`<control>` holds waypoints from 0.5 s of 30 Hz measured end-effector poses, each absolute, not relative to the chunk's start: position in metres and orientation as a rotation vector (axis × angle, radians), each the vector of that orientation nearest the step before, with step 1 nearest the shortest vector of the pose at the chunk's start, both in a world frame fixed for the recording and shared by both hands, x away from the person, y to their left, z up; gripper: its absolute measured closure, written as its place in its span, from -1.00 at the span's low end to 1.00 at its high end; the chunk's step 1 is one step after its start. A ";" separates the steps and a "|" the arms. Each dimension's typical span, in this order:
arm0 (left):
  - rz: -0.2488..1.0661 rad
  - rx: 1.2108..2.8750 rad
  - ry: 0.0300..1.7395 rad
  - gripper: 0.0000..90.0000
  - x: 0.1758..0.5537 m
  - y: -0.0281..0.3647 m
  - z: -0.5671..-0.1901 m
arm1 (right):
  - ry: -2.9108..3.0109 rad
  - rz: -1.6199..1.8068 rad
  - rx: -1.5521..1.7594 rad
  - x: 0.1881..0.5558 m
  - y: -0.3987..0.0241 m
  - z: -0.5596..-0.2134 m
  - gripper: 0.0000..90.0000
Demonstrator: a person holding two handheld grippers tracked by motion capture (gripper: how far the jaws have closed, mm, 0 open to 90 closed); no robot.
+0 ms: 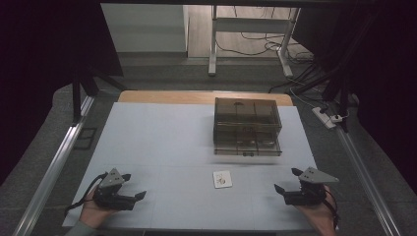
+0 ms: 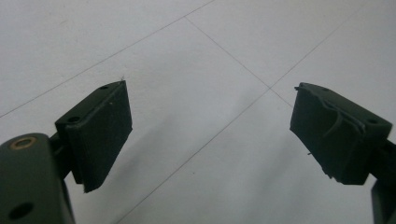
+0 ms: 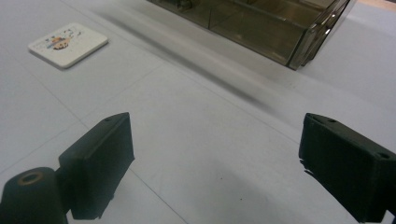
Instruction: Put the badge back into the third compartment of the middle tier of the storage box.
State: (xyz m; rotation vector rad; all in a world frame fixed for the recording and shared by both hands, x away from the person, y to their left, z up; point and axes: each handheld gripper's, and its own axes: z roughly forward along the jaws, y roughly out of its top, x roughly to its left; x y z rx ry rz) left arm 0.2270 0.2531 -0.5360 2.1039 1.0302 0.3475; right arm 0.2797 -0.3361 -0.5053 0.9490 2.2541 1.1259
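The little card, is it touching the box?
Apart. The high view shows the card lying nearer the person than the box, with a bare strip of table between them.

Card [image 1: 222,179] on table [image 1: 157,137], before drawer box [image 1: 247,127], between both tongs.

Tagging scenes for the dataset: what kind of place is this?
Probably a lab recording station, not a home: a white-covered table framed by metal rails, dark curtains at the sides, and cables with a power strip on the floor.
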 end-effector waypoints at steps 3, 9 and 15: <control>0.349 2.109 1.029 -0.71 0.227 0.253 -0.536 | 2.262 1.125 0.953 0.280 -0.336 -0.505 -0.78; 0.349 2.108 1.032 -0.71 0.227 0.253 -0.536 | 2.271 1.133 0.941 0.279 -0.334 -0.505 -0.77; 0.347 2.107 1.035 -0.71 0.227 0.253 -0.536 | 2.287 1.133 0.929 0.279 -0.331 -0.505 -0.76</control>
